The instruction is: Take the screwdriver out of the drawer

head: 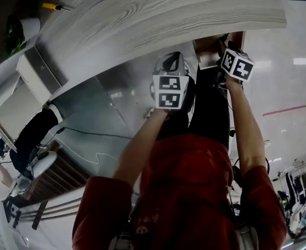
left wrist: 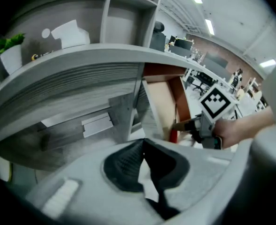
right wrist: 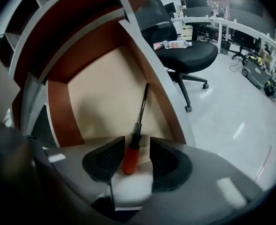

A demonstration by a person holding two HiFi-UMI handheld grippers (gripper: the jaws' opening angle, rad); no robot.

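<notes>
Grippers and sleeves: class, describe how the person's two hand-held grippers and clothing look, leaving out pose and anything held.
The left gripper and the right gripper both have pale grey moulded bodies with black ribbed pads. Each carries a white cube printed with black square markers: the left cube and the right cube. The person wears a red top with short sleeves.

Matt woodgrain desktop [head: 168, 14], smooth wooden drawer [right wrist: 100, 93]

A black swivel office chair [right wrist: 187, 55] stands on the pale glossy floor [right wrist: 222, 125], with a clear plastic bottle [right wrist: 173, 44] lying on its seat. A green leafy plant in a white pot [head: 22, 30] and a yellow-handled tool [head: 53, 6] rest on the grey wood-grain desktop [head: 158, 14].
</notes>
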